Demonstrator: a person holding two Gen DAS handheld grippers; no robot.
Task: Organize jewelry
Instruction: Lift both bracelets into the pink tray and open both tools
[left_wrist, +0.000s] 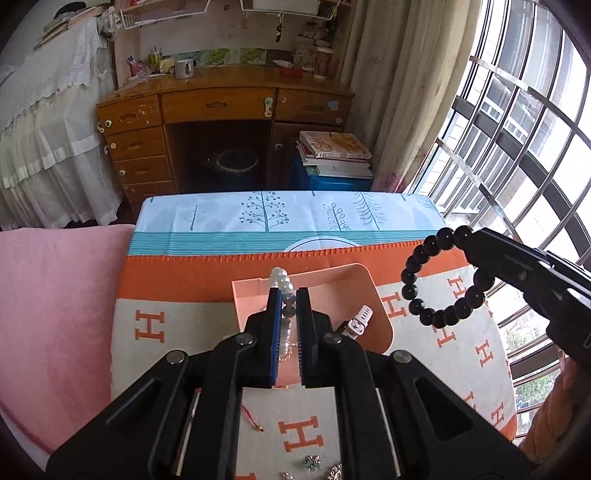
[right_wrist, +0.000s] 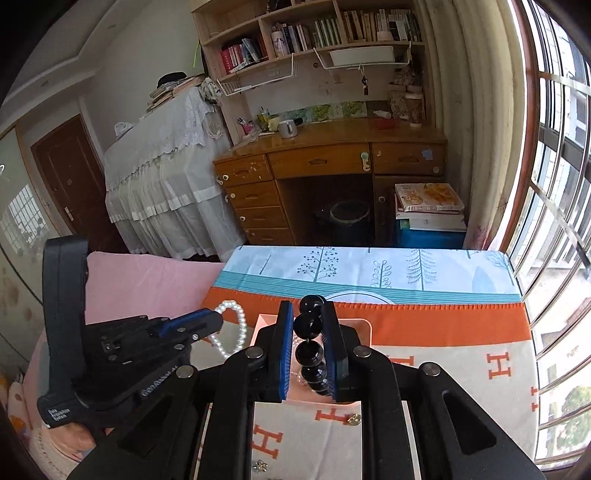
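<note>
Left gripper (left_wrist: 291, 295) clamps pearl bracelet (right_wrist: 236, 325); right gripper (right_wrist: 308, 310) apparently clamps black bracelet (left_wrist: 443, 280).

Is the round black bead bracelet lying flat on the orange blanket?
No, the round black bead bracelet hangs in the air, pinched by the right gripper above the orange blanket.

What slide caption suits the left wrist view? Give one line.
Left claw grips white pearl bracelet above pink tray.

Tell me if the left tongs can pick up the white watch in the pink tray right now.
Probably not yet. The left tongs are shut on the pearl bracelet, so they are full. The watch lies uncovered in the tray, just right of them.
</note>
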